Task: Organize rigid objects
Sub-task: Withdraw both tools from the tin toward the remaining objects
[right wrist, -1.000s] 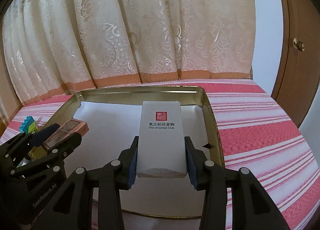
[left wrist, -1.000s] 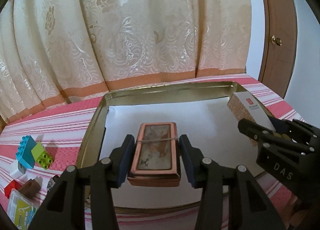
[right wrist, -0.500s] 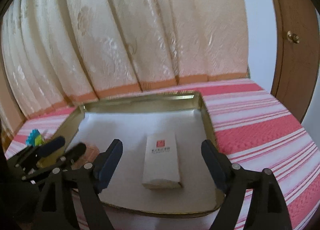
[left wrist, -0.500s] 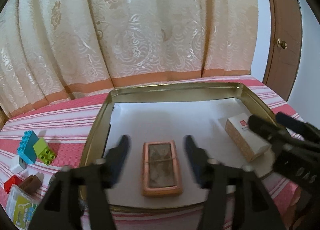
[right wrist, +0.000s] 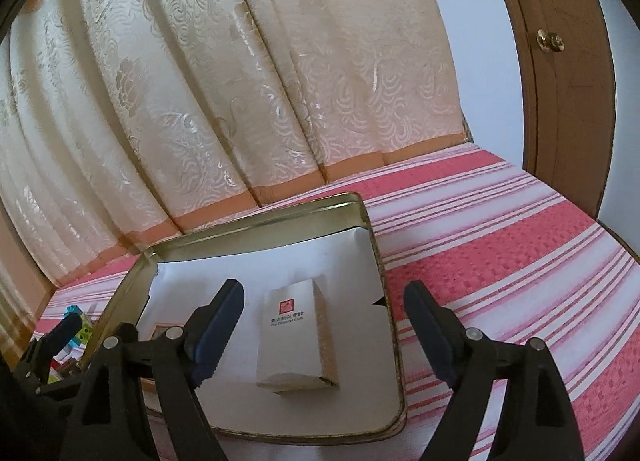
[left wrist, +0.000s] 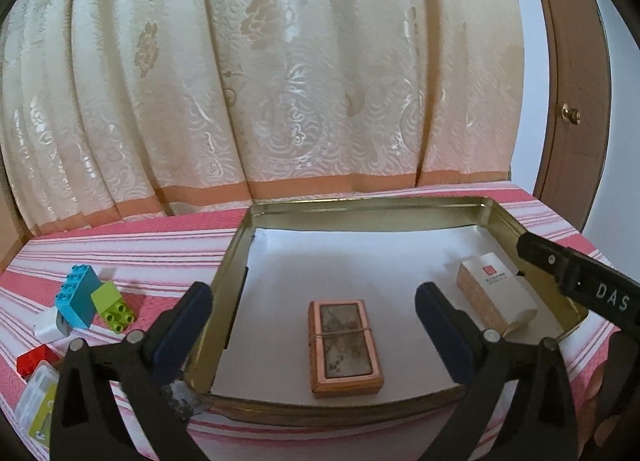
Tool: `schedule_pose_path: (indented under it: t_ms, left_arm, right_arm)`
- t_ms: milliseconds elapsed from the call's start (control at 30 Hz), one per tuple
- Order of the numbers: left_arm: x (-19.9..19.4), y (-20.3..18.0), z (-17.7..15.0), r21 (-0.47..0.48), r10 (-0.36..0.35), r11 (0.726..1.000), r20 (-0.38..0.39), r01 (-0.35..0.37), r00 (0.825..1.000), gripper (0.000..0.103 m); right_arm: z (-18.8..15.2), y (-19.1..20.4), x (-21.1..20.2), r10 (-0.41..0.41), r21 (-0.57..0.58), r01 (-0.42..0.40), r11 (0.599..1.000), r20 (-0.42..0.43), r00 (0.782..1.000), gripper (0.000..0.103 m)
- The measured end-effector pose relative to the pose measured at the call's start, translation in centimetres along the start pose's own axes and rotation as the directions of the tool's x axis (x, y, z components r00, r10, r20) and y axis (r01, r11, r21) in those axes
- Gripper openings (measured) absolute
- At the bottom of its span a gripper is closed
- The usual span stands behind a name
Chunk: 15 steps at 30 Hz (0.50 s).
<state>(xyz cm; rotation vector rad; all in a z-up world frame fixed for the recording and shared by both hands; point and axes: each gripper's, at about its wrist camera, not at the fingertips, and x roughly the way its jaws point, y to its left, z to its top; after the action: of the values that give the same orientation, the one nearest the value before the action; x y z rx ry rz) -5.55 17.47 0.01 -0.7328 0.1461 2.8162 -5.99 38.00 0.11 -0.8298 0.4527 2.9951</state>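
Left gripper [left wrist: 314, 325] jaws just opened wide, copper box [left wrist: 344, 347] lying free btwn them, lower centre of tin tray [left wrist: 360, 213]. Right gripper [right wrist: 320, 331] also apart; white box [right wrist: 298, 337] rests in tray, untouched.

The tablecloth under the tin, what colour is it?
The tablecloth has pink and white stripes; the right wrist view shows it best.

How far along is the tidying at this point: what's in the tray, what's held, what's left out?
Done: the copper box and the white box lie in the gold tray. In hand: nothing; the left gripper and right gripper have just been opening, jaws clear of both. Left: the blue brick, green brick and other small pieces on the striped cloth.
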Motion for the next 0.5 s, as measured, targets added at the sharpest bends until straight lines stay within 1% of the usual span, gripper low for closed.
schedule_pose_path:
  t_ms: [267,333,500]
  left_arm:
    - [-1.4,0.6,-0.4,0.064,0.057,0.996,0.053,-0.060,0.997,0.103]
    - [-1.7,1.0,-0.6,0.075,0.060,0.995,0.060,-0.064,0.996,0.103]
    - [-2.2,2.6,-0.9,0.051,0.057,0.997,0.050,-0.059,0.997,0.103]
  right_arm:
    - [-0.2,1.2,-0.8,-0.035,-0.074,0.039,0.996,0.054,0.998,0.084]
    - [-0.2,1.4,-1.2,-0.042,-0.082,0.048,0.995,0.073,0.996,0.084]
    - [-0.4,2.0,-2.4,-0.054,-0.094,0.067,0.993,0.130,0.990,0.084]
